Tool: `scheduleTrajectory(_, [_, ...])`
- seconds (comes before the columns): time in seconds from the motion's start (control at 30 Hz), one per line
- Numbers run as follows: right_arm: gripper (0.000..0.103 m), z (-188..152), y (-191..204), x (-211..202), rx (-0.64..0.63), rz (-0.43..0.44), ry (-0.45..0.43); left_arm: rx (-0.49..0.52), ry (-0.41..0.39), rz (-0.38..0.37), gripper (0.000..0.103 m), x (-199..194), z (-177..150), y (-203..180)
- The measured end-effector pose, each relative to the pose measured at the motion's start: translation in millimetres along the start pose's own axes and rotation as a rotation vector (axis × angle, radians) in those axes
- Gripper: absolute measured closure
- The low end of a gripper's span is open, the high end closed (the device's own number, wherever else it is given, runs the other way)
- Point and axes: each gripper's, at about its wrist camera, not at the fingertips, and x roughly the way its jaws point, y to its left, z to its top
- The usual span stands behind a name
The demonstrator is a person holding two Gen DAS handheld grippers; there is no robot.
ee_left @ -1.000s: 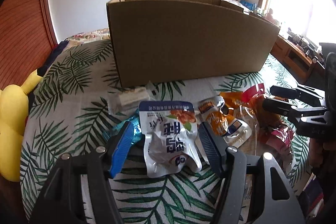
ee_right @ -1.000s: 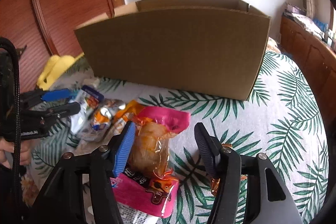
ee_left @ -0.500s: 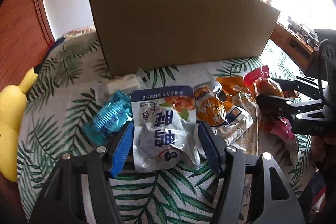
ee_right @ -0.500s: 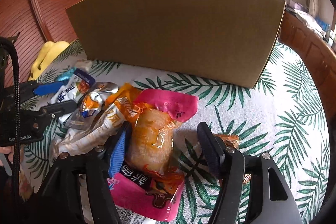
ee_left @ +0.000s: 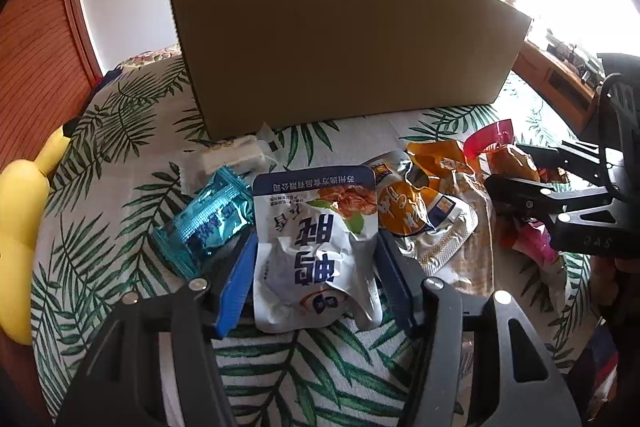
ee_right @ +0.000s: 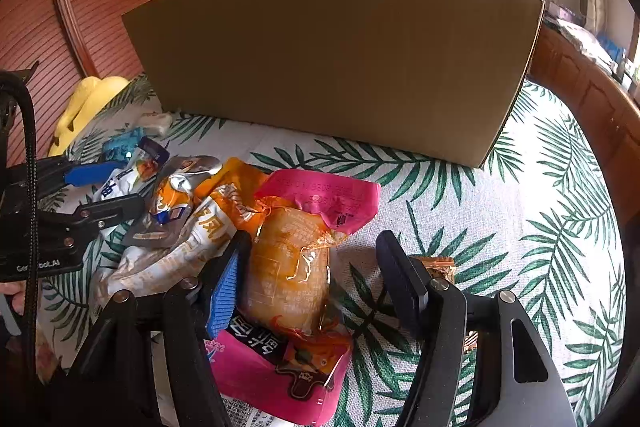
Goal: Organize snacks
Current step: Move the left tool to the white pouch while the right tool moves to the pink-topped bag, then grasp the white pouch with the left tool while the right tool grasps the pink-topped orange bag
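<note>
Left wrist view: left hand-held gripper (ee_left: pixel 316 279) wide open, fingers either side of white pouch (ee_left: pixel 316 247), pads v. close to its edges, nothing clamped yet.
Right wrist view: right hand-held gripper (ee_right: pixel 312 279) also wide open, straddling orange-pink pack (ee_right: pixel 292 267); blue pad just beside it, other finger apart.
Snacks: loose heap on leaf-print bed cover (ee_right: pixel 520 227), in front of cardboard box (ee_left: pixel 340 43); teal wrapper (ee_left: pixel 208 223) beside white pouch, silver-orange pack (ee_left: pixel 420 215) on other side.
Surface: bed, not a table.
Box: interior hidden; can't tell what's inside.
Risk 1: pouch is crinkly, puffy film; closing on edges only prob. lets it slip.
Risk 2: overlapping packs, so neighbours may drag along.
Risk 3: both grippers near, could collide.
</note>
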Motion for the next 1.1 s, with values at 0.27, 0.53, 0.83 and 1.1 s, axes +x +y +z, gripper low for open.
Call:
scheduleTrajectory(0.27, [0.037, -0.5, 0.6, 2.1, -0.006, -0.006, 0.001, -0.037, -0.043, -0.016, 0.045, -15.8, -4.7, 4.0])
scheduleTrajectory(0.53, [0.037, -0.8, 0.7, 2.4, -0.007, -0.007, 0.002, -0.031, -0.094, -0.023, 0.045, -34.3, -2.5, -2.5])
scheduleTrajectory(0.83, [0.064, -0.4, 4.6, -0.7, -0.031, -0.020, -0.013, -0.035, -0.125, -0.050, 0.045, -44.0, -2.2, -7.9])
scheduleTrajectory(1.1, [0.064, -1.7, 5.6, -22.6, -0.059, -0.042, -0.094, -0.032, -0.144, -0.081, 0.045, -45.6, -1.2, -12.3])
